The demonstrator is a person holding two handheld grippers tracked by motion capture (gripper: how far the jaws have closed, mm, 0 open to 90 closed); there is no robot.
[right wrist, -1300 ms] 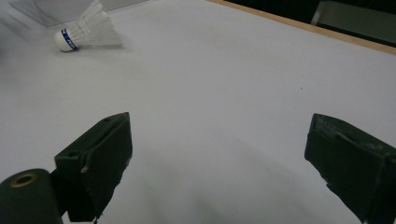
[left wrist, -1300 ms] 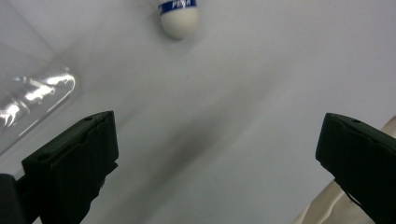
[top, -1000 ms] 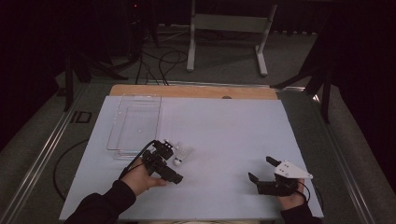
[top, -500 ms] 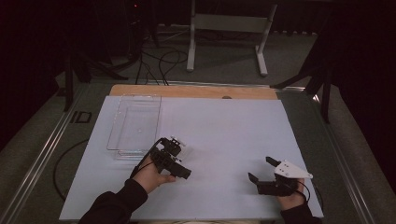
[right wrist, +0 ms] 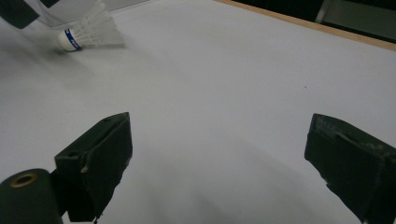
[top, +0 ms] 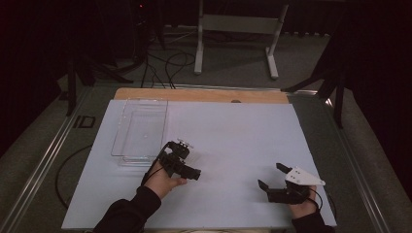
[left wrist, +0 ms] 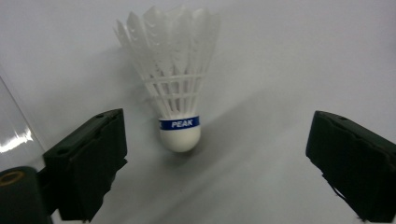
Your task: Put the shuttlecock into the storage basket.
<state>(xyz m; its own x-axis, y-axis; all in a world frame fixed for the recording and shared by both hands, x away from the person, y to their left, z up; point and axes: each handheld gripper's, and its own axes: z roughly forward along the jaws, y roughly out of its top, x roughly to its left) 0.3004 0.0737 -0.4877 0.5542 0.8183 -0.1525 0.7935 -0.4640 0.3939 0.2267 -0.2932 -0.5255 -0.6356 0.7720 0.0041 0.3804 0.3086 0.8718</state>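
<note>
A white feather shuttlecock point(left wrist: 175, 79) with a blue band marked PEAK lies on the white sheet, its cork end toward my left gripper point(left wrist: 217, 140). That gripper is open, with the shuttlecock between its jaws, nearer the left one and touching neither. In the high view the left gripper point(top: 179, 151) hovers over the shuttlecock point(top: 185, 142) just right of the clear tray's near corner. My right gripper point(top: 271, 176) stays open and empty near the front right of the sheet. From the right gripper point(right wrist: 219, 130) view, the shuttlecock point(right wrist: 91, 30) lies far off at the upper left.
A clear plastic tray point(top: 141, 127) lies on the left half of the white sheet point(top: 233, 136). Its edge point(left wrist: 11, 135) shows beside my left jaw. A wooden strip point(top: 199, 94) borders the sheet's far side. Cables and a metal stand point(top: 235, 24) are on the floor beyond.
My left gripper has moved forward and slightly right, closing in over the shuttlecock. The right gripper has stayed in place.
</note>
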